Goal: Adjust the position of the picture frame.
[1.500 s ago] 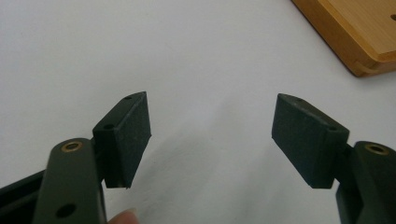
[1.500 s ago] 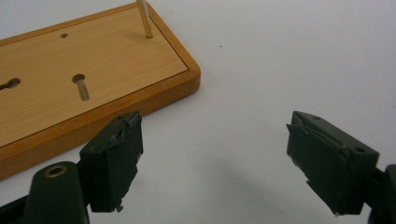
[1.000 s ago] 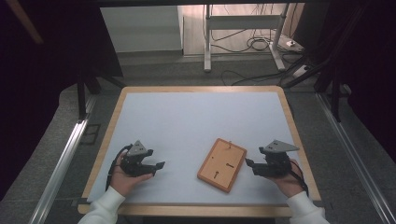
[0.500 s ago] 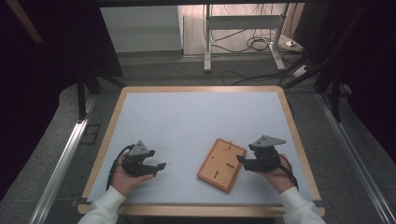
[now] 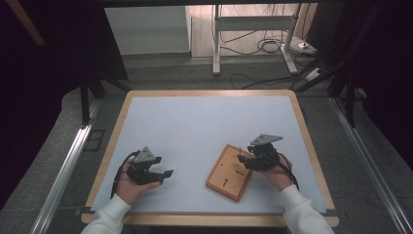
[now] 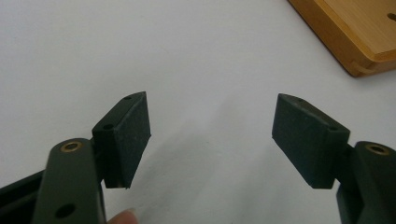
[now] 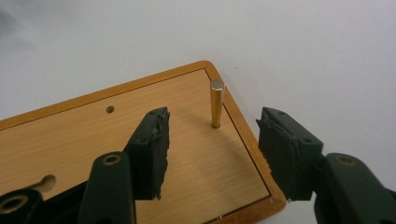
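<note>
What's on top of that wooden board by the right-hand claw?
A small brass peg stands upright near a corner of the wooden board, with small holes and a keyhole slot beside it. The right gripper hovers open around the peg, hiding some board beneath its jaws.

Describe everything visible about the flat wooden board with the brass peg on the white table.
The flat rectangular wooden board is light tan with a darker orange rim and rounded corners. It lies flat and askew on the white table surface, near the front right. One slim brass peg stands upright near a corner; small holes and a keyhole slot mark its face. The right gripper hovers over that corner, jaws straddling the peg without touching it.
</note>
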`<state>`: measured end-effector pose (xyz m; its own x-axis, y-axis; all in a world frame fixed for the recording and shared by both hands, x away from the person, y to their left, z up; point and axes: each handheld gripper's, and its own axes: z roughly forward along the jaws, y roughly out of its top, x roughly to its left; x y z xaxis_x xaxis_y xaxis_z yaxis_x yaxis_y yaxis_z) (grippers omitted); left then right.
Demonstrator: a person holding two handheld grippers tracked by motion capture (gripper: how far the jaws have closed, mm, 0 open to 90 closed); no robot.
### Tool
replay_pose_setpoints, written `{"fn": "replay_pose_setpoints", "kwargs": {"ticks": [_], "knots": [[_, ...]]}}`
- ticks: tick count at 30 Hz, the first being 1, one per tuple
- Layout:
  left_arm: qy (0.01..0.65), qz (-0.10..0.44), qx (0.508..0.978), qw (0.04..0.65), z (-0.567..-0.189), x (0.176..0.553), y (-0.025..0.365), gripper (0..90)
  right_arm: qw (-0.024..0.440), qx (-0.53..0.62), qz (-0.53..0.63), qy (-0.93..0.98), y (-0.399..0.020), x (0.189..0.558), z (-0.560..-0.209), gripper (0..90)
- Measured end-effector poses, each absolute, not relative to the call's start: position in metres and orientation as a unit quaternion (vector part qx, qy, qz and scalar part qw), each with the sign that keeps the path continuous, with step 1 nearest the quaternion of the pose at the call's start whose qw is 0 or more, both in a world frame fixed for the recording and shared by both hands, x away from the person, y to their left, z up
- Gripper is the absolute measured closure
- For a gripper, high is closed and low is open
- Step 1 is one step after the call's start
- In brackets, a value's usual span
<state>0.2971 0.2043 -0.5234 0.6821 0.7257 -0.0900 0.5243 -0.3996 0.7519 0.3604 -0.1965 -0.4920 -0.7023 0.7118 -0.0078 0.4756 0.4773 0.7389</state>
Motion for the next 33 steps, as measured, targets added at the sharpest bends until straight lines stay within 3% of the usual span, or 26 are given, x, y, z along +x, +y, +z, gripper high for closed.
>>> {"fn": "replay_pose_setpoints", "kwargs": {"ticks": [12,21,33], "knots": [[0.377,0.123,0.828,0.397,-0.524,0.299,0.203,27.4,0.141,0.349,0.358,0.854,-0.186,0.378,-0.497,58.7],[0.377,0.123,0.826,0.400,-0.523,0.299,0.205,27.3,0.138,0.352,0.374,0.847,-0.186,0.383,-0.508,81.7],[0.377,0.122,0.827,0.400,-0.523,0.300,0.204,27.4,0.139,0.353,0.384,0.842,-0.187,0.381,-0.509,84.6]]}}
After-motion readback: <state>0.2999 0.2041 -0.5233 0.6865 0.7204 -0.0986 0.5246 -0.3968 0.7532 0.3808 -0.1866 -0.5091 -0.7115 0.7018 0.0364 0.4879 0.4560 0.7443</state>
